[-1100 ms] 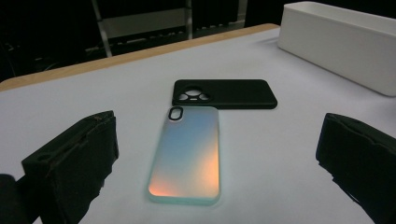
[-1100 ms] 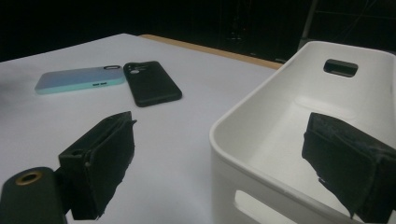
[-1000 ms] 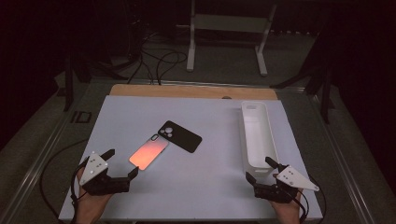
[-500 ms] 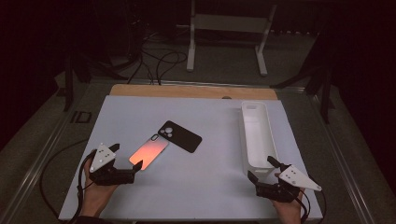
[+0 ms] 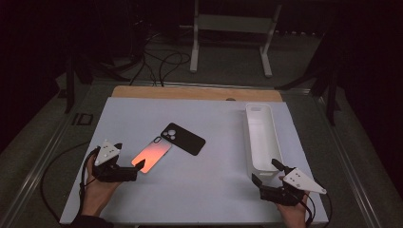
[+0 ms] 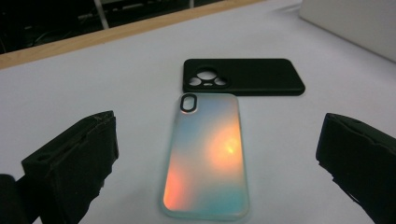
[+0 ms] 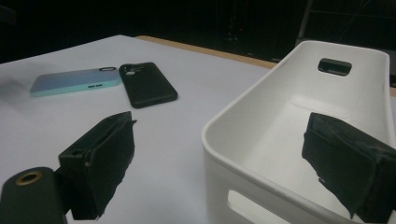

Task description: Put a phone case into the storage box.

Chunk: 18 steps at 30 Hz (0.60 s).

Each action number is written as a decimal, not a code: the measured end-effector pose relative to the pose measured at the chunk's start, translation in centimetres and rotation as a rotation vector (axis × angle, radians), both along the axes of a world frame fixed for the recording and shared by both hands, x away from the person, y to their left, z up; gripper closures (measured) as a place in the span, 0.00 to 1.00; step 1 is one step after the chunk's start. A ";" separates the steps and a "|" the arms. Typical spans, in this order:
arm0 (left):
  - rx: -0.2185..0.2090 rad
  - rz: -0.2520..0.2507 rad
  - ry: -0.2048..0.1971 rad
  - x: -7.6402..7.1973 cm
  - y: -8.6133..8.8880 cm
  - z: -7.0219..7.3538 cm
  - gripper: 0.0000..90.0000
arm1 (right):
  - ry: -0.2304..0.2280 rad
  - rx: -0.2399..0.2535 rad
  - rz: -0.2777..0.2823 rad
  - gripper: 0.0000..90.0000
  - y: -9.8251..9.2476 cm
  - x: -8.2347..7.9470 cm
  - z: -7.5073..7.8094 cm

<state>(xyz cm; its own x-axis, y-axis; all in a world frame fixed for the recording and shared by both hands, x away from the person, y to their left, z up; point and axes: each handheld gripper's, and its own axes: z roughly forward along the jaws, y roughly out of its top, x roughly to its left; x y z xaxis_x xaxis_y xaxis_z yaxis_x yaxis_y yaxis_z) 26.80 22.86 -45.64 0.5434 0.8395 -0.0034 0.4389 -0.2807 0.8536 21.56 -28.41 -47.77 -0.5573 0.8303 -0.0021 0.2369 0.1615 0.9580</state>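
An iridescent orange-and-teal phone case (image 5: 152, 154) (image 6: 208, 158) lies flat on the white table (image 5: 209, 190), camera hole away from me. A black phone case (image 5: 183, 138) (image 6: 243, 77) lies just beyond it, almost touching. My left gripper (image 5: 134, 164) (image 6: 219, 135) is open at the iridescent case's near end, and its jaws stand on either side of that case without touching it. My right gripper (image 5: 266, 172) (image 7: 219, 135) is open at the near end of the white bin (image 5: 262, 137) (image 7: 261, 116), one jaw outside the wall and one over the inside.
The bin is long, narrow and has nothing in it, with handle slots in its end walls. A wooden strip (image 5: 195, 92) borders the table's far edge. Behind it stand a metal frame (image 5: 233, 42) and cables on the dark floor.
My left gripper has moved right and forward up to the iridescent case's near end. The right gripper has hardly shifted. Both cases and the bin lie where they were.
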 end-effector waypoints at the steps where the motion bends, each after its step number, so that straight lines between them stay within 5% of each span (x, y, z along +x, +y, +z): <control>1: 0.000 0.000 0.000 0.0 0.0 0.0 0.00 | 0.000 0.000 0.000 0.10 0.0 0.0 0.0; 18: 0.026 -0.011 0.083 2.5 -0.9 -0.9 0.00 | 0.003 -0.007 0.011 0.10 0.1 0.0 -0.1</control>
